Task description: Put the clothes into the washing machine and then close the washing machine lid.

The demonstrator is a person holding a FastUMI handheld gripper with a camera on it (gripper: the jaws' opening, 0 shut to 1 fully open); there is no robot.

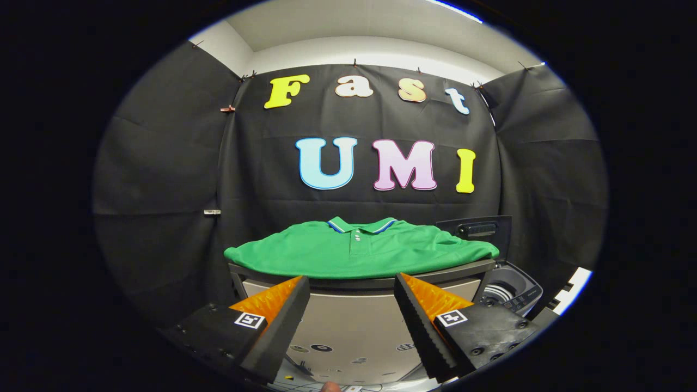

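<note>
One green polo shirt (pixel 359 251) lies spread flat across the worktop (pixel 359 283), collar toward the booth wall, well beyond the gripper (pixel 352 305), whose jaws stand wide open and empty. Just beside the worktop, low down, sits the washing machine (pixel 512 294) with its lid (pixel 476 231) raised. A pinch on one layer could let the shirt trail and snag on the worktop edge. The drum seems open, though the worktop hides most of it.
</note>
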